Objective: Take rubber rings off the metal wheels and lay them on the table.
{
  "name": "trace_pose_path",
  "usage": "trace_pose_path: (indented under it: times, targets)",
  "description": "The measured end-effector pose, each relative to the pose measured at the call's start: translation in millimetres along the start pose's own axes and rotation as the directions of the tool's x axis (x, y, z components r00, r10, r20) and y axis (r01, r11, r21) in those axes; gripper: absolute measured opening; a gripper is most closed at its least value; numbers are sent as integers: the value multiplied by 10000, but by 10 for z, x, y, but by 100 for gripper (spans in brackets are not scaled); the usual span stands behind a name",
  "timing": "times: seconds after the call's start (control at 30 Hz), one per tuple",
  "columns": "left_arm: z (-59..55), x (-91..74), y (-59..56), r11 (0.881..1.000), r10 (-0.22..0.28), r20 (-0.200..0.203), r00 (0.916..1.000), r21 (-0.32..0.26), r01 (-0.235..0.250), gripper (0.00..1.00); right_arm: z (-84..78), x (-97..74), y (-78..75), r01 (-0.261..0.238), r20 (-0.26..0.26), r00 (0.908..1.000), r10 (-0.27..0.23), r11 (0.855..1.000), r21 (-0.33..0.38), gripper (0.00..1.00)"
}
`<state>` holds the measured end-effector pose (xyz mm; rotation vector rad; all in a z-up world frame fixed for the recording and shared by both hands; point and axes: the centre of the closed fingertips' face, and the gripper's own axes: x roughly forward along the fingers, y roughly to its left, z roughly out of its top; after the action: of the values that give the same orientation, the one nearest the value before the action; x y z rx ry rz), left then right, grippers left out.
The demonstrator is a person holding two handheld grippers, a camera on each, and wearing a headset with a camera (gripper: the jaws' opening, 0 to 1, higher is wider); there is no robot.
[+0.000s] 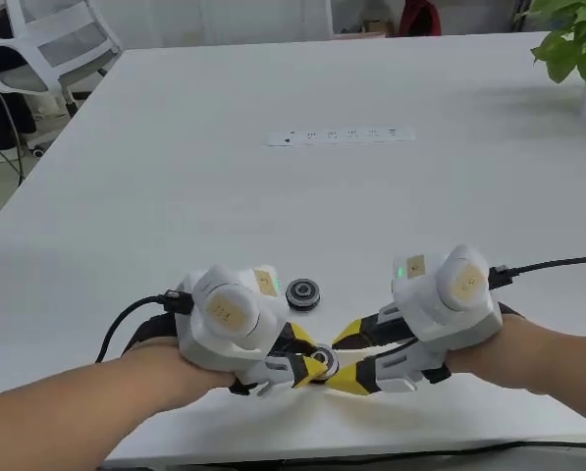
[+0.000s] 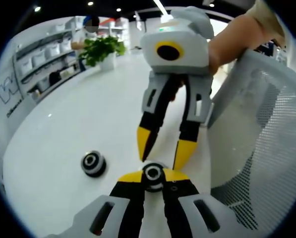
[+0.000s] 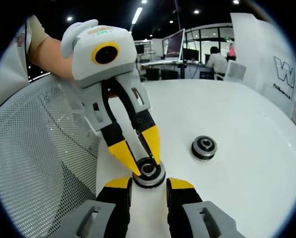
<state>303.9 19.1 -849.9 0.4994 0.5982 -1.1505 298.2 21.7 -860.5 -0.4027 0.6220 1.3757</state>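
Note:
A small metal wheel [image 1: 321, 360] with a dark rubber ring is held just above the white table's [image 1: 293, 206] near edge. My left gripper [image 2: 152, 176] is shut on this wheel [image 2: 153, 173]. Facing it, my right gripper [image 3: 149, 184] is open, its yellow fingertips [image 3: 119, 183] on either side of the same wheel [image 3: 148, 172]. I cannot tell whether they touch it. The two grippers meet tip to tip in the head view, the left gripper [image 1: 310, 363] and the right gripper [image 1: 340, 369]. A second ringed wheel [image 1: 302, 293] lies flat on the table just beyond them.
A flat power strip [image 1: 341, 135] lies across the table's middle. A plant [image 1: 572, 39] stands at the far right corner, and a white chair [image 1: 47, 49] at the far left. A mesh chair back [image 2: 257, 124] is close behind the grippers.

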Motion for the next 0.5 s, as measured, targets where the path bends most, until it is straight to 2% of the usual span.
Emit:
trace_pose_path:
  times: [0.1, 0.3, 0.5]
  targets:
    - [0, 0, -3, 9999, 107, -7, 9999, -83, -107, 14, 25, 4, -7, 11, 145, 9999, -15, 9997, 263, 26]
    - [-3, 1, 0, 9998, 161, 53, 9999, -119, -160, 14, -29, 38, 10, 0, -70, 10000, 1, 9999, 166, 23]
    - [-3, 0, 2, 9997, 207, 105, 9997, -115, -206, 14, -26, 31, 1, 5, -5, 10000, -5, 9994, 348, 23]
